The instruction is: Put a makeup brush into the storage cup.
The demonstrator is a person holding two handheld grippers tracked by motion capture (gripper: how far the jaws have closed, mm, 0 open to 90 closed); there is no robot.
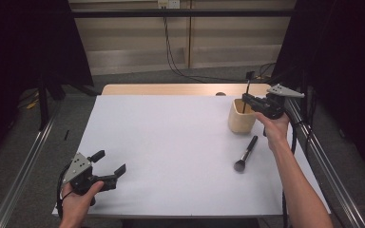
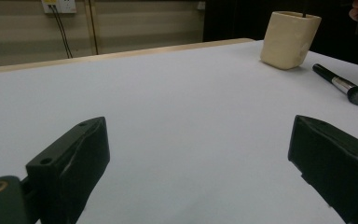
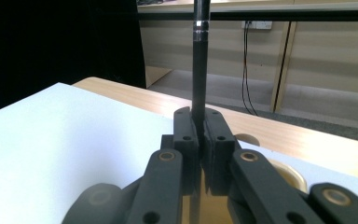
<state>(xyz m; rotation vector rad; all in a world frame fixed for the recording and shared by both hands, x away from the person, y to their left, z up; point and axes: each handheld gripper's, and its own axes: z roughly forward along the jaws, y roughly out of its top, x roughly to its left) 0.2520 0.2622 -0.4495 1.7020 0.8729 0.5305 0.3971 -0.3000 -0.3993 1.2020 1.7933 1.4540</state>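
A thin black brush [image 1: 248, 87] stands upright over the cream cup [image 1: 242, 119] at the table's far right, its lower end inside the cup's mouth. My right gripper [image 1: 245, 100] is shut on its handle [image 3: 200, 60], with the cup's rim [image 3: 290, 173] just below the jaws. A thicker black makeup brush [image 1: 245, 153] lies flat on the white table [image 1: 171, 142] in front of the cup. At the near left corner my left gripper [image 1: 110, 162] is held open with nothing between its jaws; from the left gripper [image 2: 199, 128] I see the cup [image 2: 289, 39] and the lying brush [image 2: 345, 87] far off.
A strip of bare wood [image 1: 171, 89] runs along the table's far edge. Metal rails [image 1: 323, 156] flank the table on both sides. Cables [image 1: 168, 52] hang on the back wall.
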